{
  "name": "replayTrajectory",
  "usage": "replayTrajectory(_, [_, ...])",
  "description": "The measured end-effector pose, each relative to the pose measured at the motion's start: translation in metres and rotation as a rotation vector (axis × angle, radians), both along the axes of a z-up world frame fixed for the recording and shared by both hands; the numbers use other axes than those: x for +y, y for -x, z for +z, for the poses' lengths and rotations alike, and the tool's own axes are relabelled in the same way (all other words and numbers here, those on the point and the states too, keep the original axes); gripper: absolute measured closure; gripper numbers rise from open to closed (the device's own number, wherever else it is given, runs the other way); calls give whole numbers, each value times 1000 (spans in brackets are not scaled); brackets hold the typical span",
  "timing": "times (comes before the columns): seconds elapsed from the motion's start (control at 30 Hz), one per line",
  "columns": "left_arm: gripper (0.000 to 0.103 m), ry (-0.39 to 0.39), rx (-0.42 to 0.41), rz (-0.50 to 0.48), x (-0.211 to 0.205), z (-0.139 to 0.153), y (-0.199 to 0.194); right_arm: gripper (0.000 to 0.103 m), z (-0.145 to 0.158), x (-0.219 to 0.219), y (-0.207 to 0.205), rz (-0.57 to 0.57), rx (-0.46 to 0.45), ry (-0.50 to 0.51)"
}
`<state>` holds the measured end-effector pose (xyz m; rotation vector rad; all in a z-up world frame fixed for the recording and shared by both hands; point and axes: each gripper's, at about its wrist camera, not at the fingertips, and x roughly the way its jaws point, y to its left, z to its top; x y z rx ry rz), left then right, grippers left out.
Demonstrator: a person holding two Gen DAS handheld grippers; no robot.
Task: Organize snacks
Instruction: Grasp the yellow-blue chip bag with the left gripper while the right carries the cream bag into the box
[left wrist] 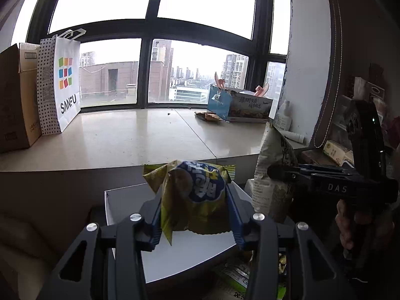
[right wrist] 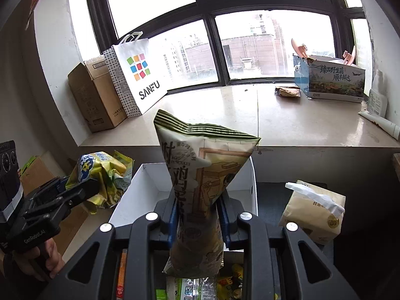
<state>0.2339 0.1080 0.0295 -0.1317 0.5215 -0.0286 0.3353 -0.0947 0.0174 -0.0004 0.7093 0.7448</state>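
Left tool (left wrist: 193, 215) clamped on a crinkled yellow-green foil snack bag (left wrist: 197, 197) with a blue-and-white logo, held above an open white cardboard box (left wrist: 120, 200); what the box holds cannot be seen. Right tool (right wrist: 197, 215) clamped on the waist of a tall, matte cream snack bag (right wrist: 200, 175) with a green striped top seal, over the same box. Below the tools, more snack packets (right wrist: 190, 288), cut off and hard to identify. Beige soft tissue pack (right wrist: 315, 212) to the right. On the glossy stone window ledge (right wrist: 212, 115): brown carton (right wrist: 97, 95), white paper SANFU bag (right wrist: 140, 75), printed blue box (right wrist: 332, 80).
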Motion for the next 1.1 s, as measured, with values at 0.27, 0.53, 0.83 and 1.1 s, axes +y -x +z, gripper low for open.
replayTrajectory(0.27, [51, 2, 151, 55, 21, -62, -57, 73, -29, 42, -76, -35, 43, 107])
replayTrajectory(0.53, [7, 24, 189, 145, 41, -81, -60, 0, -53, 59, -81, -35, 68, 181])
replayTrajectory(0.83, [0, 37, 112, 167, 38, -69, -16, 0, -21, 18, -39, -55, -17, -55])
replayTrajectory(1.1, [0, 33, 4, 125, 13, -42, 55, 0, -4, -36, 44, -9, -35, -149])
